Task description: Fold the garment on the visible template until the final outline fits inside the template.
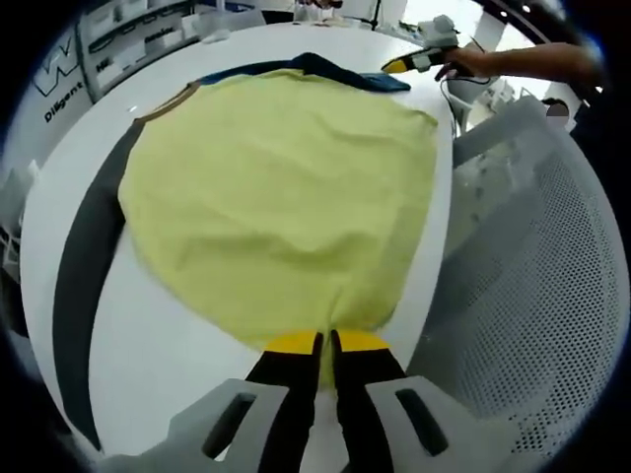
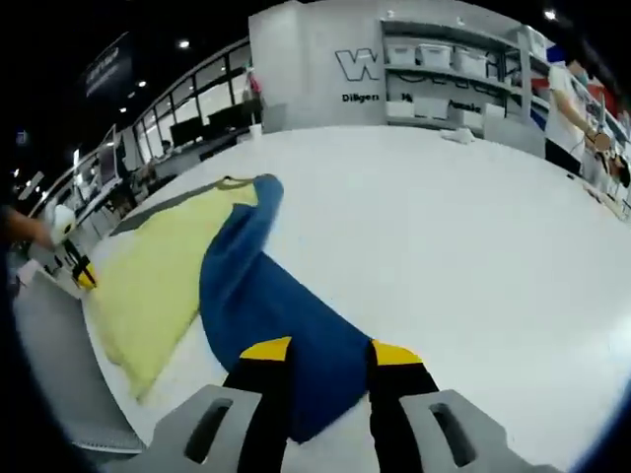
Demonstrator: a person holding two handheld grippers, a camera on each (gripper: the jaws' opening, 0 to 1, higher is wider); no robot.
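Item: one garment (image 1: 276,197), yellow body with a blue part (image 2: 276,315), lying spread on a white table (image 2: 444,256). A dark grey sheet (image 1: 84,266), probably the template, shows beyond the yellow cloth's edge on one side, so the outline does not yet fit inside it and folding seems at an early stage. Left gripper (image 1: 326,347): jaws drawn nearly together, pinching the yellow hem at the near edge, a hold suited to lifting that edge and carrying it over. Right gripper (image 2: 330,353): jaws standing apart over the near end of the blue part, nothing clamped between them; seemingly placed to take it. In the left gripper view the right gripper appears far across the table, a bare forearm (image 1: 532,61) behind it. A perforated white chair back (image 1: 532,276) stands just beside the table. Writing: the back wall (image 2: 335,59) carries a large "W" logo, cut off, and smaller lettering beginning "Diligen"; the rest is unreadable. Shelves (image 2: 444,69) hold pale bins.
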